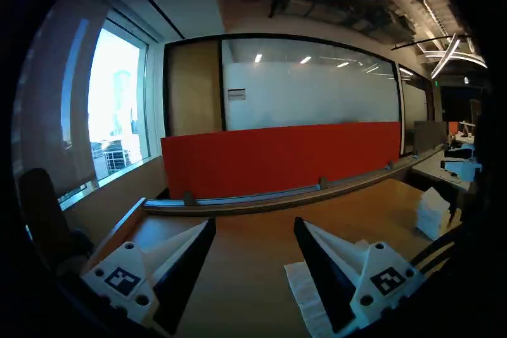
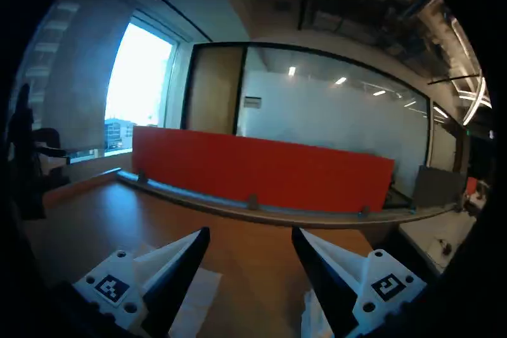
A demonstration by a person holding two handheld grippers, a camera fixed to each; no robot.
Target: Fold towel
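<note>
Colours: orange-brown desk, red divider, white cloth
Desk top (image 1: pixel 253 262) orange-brown wood; partition panel (image 1: pixel 279 157) plain red; towel (image 1: pixel 303 293) white, ribbed texture; folded stack (image 1: pixel 434 212) white; left gripper (image 1: pixel 255 222) and right gripper (image 2: pixel 250 230) white with black inner faces, black-and-white square markers (image 1: pixel 122 279)

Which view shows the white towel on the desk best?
The left gripper view: the towel lies low in the picture, with its weave and edge clear. The right gripper view gives dim, plain patches of it, cut off at the bottom.
</note>
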